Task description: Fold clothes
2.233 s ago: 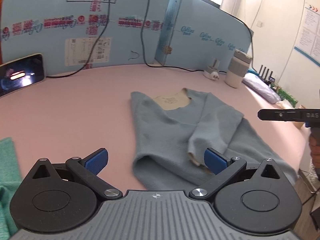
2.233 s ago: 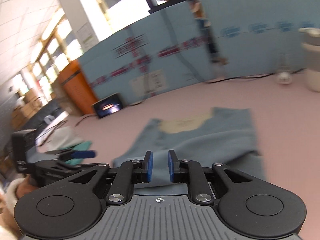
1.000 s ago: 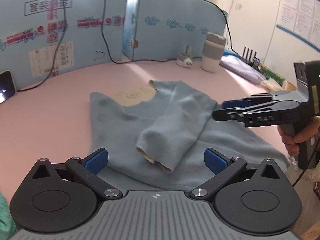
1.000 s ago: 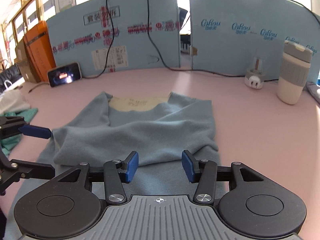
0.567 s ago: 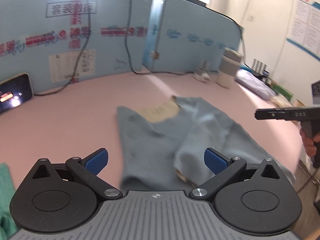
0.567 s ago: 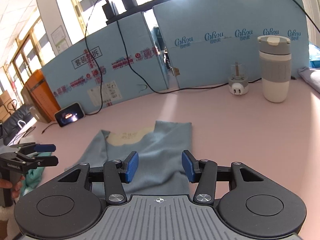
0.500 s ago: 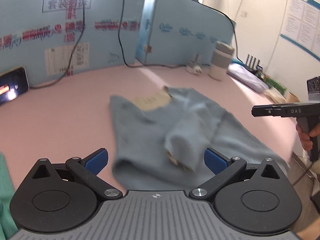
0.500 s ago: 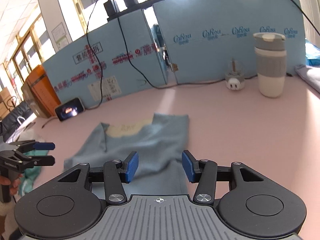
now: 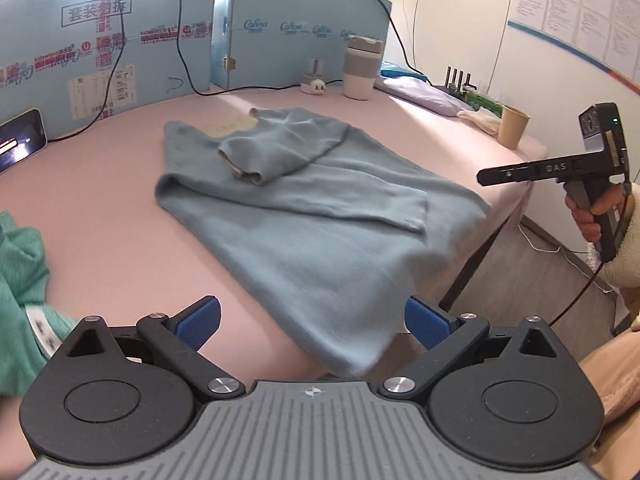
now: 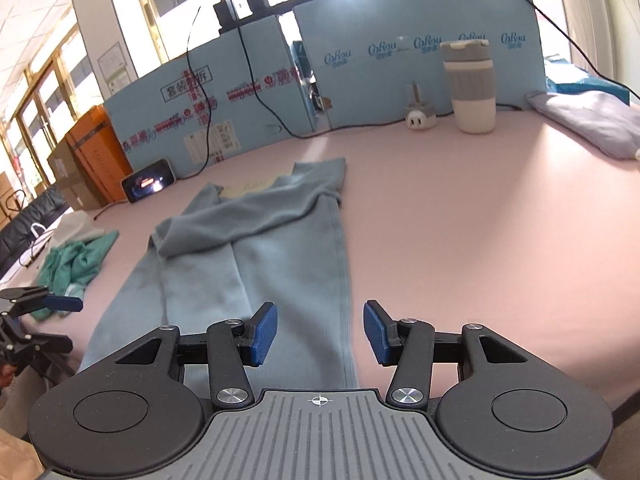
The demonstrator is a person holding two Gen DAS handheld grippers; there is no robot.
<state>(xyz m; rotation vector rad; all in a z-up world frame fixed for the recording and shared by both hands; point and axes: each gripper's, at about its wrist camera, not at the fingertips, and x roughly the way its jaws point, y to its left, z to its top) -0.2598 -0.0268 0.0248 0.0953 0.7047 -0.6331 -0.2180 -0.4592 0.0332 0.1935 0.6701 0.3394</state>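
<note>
A blue-grey sweater (image 9: 304, 208) lies lengthwise on the pink table (image 9: 100, 216), both sleeves folded across its chest, its hem hanging over the near edge. My left gripper (image 9: 312, 322) is open just above the hem's left corner, nothing between its blue pads. In the right wrist view the sweater (image 10: 280, 248) runs away from me, and my right gripper (image 10: 320, 334) stands open over the hem's right corner, holding nothing. The right gripper (image 9: 486, 178) also shows at the right of the left wrist view, held by a hand off the table edge. The left gripper (image 10: 60, 308) appears at the far left.
A crumpled green garment (image 9: 20, 272) lies at the left of the table. A phone (image 9: 16, 144) leans on blue foam boards (image 9: 120, 52). A grey-banded tumbler (image 10: 472, 84), a white plug adapter (image 10: 420, 118), a folded lilac cloth (image 10: 592, 120) and a paper cup (image 9: 512, 126) stand toward the back and right.
Both grippers have pulled back from the sweater's chest to its hem at the near table edge. Both stay open and hold nothing. The sweater has not moved.
</note>
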